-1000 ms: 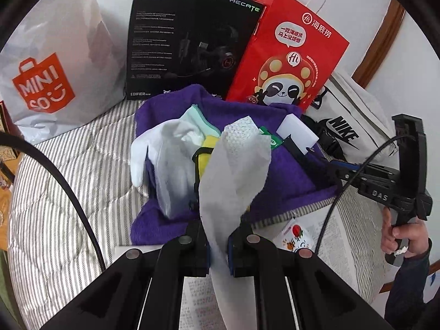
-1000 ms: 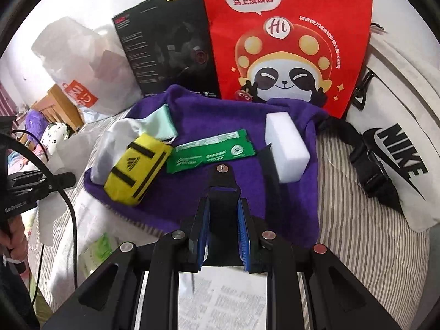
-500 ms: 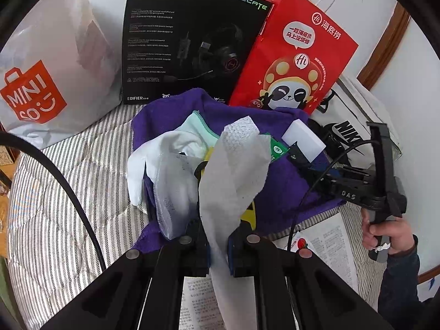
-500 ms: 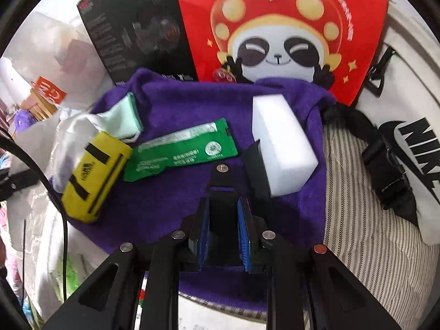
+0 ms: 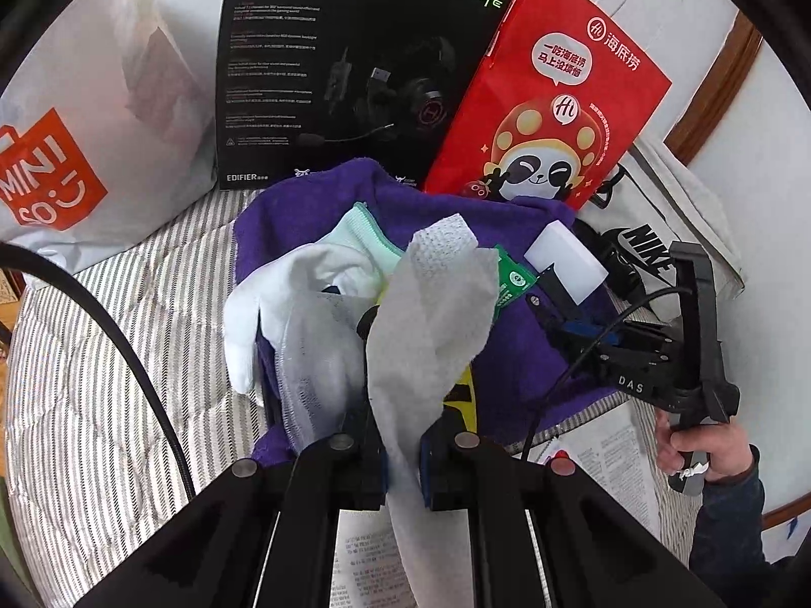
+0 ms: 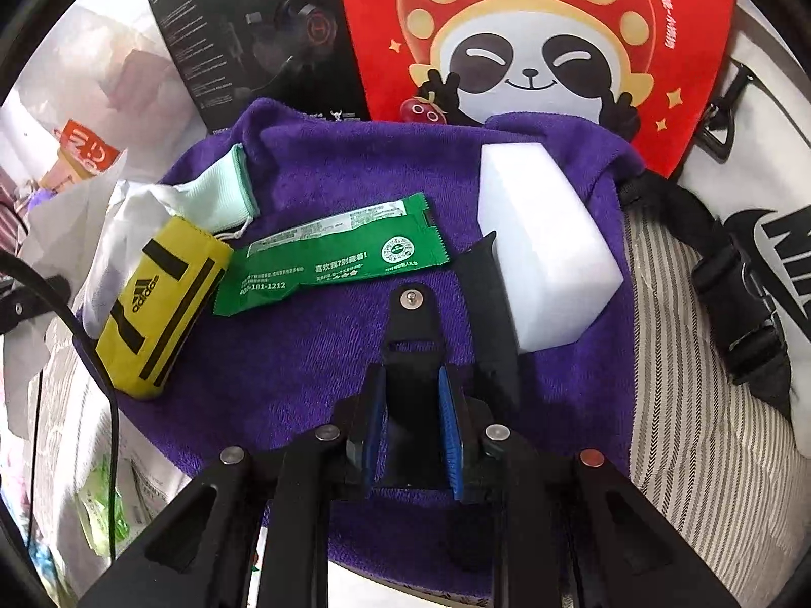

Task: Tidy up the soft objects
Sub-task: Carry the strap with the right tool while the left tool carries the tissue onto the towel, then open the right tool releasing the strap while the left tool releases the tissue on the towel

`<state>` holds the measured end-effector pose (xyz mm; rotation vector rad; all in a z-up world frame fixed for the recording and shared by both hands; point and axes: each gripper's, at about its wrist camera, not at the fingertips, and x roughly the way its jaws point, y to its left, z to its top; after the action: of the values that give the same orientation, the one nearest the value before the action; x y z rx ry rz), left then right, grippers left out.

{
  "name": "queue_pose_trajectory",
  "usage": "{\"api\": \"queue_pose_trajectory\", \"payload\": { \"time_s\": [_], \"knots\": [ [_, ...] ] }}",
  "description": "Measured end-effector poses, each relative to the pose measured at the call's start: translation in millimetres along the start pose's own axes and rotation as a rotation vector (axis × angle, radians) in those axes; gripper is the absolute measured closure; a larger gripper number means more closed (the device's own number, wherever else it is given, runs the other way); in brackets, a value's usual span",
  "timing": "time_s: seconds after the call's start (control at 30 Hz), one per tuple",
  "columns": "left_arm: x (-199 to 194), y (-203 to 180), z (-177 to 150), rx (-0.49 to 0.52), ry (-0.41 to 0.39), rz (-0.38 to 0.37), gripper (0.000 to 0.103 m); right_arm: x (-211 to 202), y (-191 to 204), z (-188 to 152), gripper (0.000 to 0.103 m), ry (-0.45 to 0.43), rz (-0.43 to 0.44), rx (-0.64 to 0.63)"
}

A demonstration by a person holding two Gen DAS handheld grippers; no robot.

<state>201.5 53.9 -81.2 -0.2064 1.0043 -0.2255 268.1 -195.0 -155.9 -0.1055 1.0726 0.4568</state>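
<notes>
My left gripper (image 5: 403,456) is shut on a thin white wipe cloth (image 5: 431,314) that stands up in front of the lens and hides part of the pile. Behind it a purple towel (image 5: 517,354) carries a white sock with a mint cuff (image 5: 304,278) and a white sponge block (image 5: 562,263). My right gripper (image 6: 410,395) hangs low over the purple towel (image 6: 304,354), shut on a flat black piece with a rivet (image 6: 410,324). Ahead of it lie a green sachet (image 6: 329,258), a yellow Adidas pouch (image 6: 157,304), the sock (image 6: 218,197) and the sponge block (image 6: 542,253).
A red panda paper bag (image 6: 532,35), a black headset box (image 5: 355,66) and a white Miniso bag (image 5: 91,116) stand behind the towel. A white Nike bag (image 6: 770,253) with black straps lies at the right on striped bedding (image 5: 116,354). Printed paper (image 5: 613,446) lies in front.
My right gripper has sunk toward the purple towel, so the sachet and sponge look larger and nearer. The left gripper edged closer to the pile. Both grips are unchanged.
</notes>
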Motion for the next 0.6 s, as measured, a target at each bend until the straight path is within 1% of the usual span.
{"api": "queue_pose_trajectory", "payload": {
  "time_s": [0.07,0.13,0.27,0.33,0.37,0.47,0.6],
  "knots": [
    [1.4,-1.2,1.7,0.001,0.001,0.0,0.094,-0.6,0.5,0.4,0.077,0.004,0.009,0.003],
    [2.0,-2.4,3.6,0.005,0.0,-0.002,0.094,-2.5,0.7,0.2,0.068,0.007,0.02,0.013],
    [4.1,-6.1,9.8,0.01,-0.002,-0.003,0.094,-14.2,3.2,-1.3,0.066,-0.011,0.007,0.013],
    [6.7,-11.4,13.1,0.016,0.001,-0.011,0.094,-23.0,3.4,-4.0,0.061,-0.02,0.006,0.015],
    [8.1,-14.3,14.4,0.022,0.001,-0.014,0.094,-27.1,2.7,-5.7,0.06,-0.026,0.004,0.016],
    [16.3,-25.3,19.6,0.05,0.007,-0.015,0.094,-41.4,0.1,-10.3,0.057,-0.049,-0.002,0.026],
    [31.7,-36.2,27.6,0.051,0.018,-0.028,0.094,-56.8,-8.2,-16.6,0.055,-0.067,-0.008,0.047]
  ]
}}
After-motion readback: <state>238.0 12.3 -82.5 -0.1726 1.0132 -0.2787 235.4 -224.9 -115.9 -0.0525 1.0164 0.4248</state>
